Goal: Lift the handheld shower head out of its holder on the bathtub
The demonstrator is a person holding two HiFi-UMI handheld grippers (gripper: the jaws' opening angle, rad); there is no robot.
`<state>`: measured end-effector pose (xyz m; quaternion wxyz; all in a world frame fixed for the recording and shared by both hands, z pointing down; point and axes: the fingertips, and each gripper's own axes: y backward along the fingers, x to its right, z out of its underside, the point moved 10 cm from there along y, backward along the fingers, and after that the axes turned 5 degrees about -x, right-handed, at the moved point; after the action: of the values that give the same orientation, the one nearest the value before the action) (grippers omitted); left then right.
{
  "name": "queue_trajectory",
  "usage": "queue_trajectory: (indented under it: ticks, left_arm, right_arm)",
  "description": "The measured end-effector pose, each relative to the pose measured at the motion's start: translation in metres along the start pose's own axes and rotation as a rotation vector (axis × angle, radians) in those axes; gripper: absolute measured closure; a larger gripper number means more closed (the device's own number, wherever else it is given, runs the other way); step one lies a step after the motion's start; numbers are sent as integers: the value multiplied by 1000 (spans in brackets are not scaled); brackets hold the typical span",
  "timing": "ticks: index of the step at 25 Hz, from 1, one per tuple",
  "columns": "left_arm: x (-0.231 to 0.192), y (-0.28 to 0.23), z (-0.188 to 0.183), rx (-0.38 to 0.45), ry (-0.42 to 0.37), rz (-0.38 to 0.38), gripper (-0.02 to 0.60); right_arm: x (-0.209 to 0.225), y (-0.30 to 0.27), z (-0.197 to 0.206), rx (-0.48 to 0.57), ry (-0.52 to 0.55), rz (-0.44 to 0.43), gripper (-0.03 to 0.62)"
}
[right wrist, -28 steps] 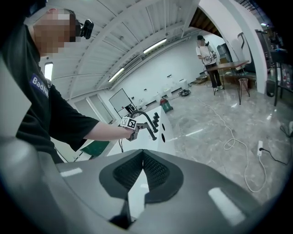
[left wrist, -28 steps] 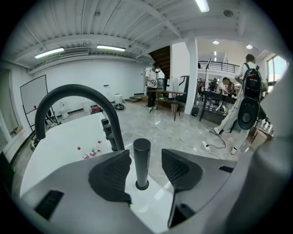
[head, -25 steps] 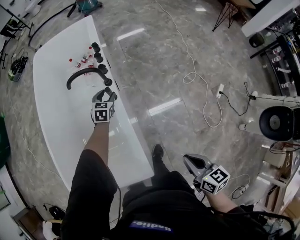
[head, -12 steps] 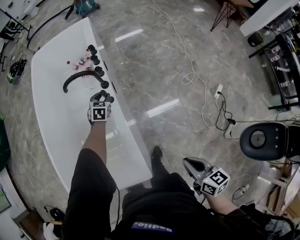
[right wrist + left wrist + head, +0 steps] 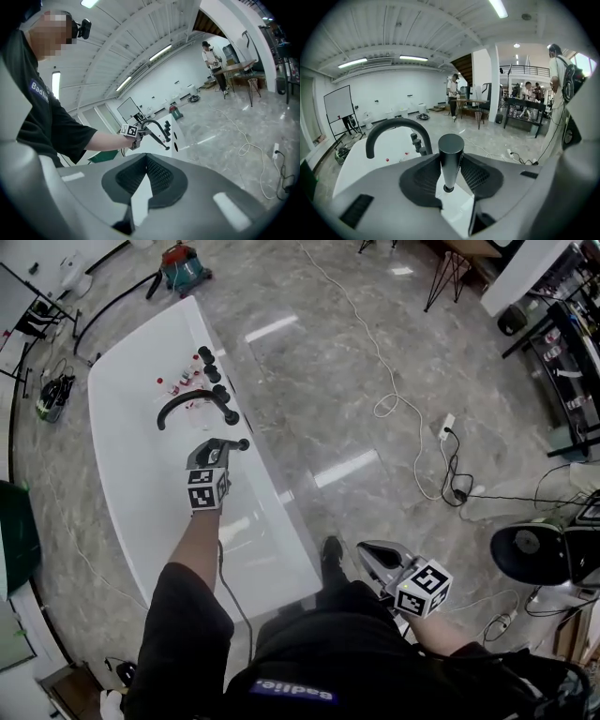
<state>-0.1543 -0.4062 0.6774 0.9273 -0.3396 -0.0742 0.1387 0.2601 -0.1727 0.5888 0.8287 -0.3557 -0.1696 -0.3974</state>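
Note:
The black handheld shower head is a slim cylinder, lifted clear of the white bathtub's rim. My left gripper is shut on it. In the left gripper view the shower head stands upright between the two pads, its round end toward the camera. A thin dark hose hangs down behind that hand. The right gripper view shows the shower head slanting down from my left gripper. My right gripper hangs low beside my body with nothing in it, its pads meeting at the tips.
A black arched faucet and a row of black knobs stand on the tub's rim beyond my left hand. Small red-capped bottles lie inside the tub. White cables trail over the marble floor; a black round stool is at right.
My left gripper closed on the shower head at the tub's rim and rose with it, so it now sits above the rim with the hose trailing. The right gripper barely moved.

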Motion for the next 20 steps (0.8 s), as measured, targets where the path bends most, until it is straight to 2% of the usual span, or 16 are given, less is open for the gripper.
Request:
queue_trajectory:
  ticks: [7, 16, 20]
  left_arm:
    - [2, 97, -1, 136, 14, 67, 448]
    - [15, 192, 25, 205, 2, 110, 448]
    - [26, 242, 42, 254, -27, 128, 448]
  right_arm:
    - [-56, -12, -8, 40, 48, -51, 592]
    - [-119, -14, 3, 50, 83, -104, 592]
    - [-147, -18, 12, 50, 111, -133, 592]
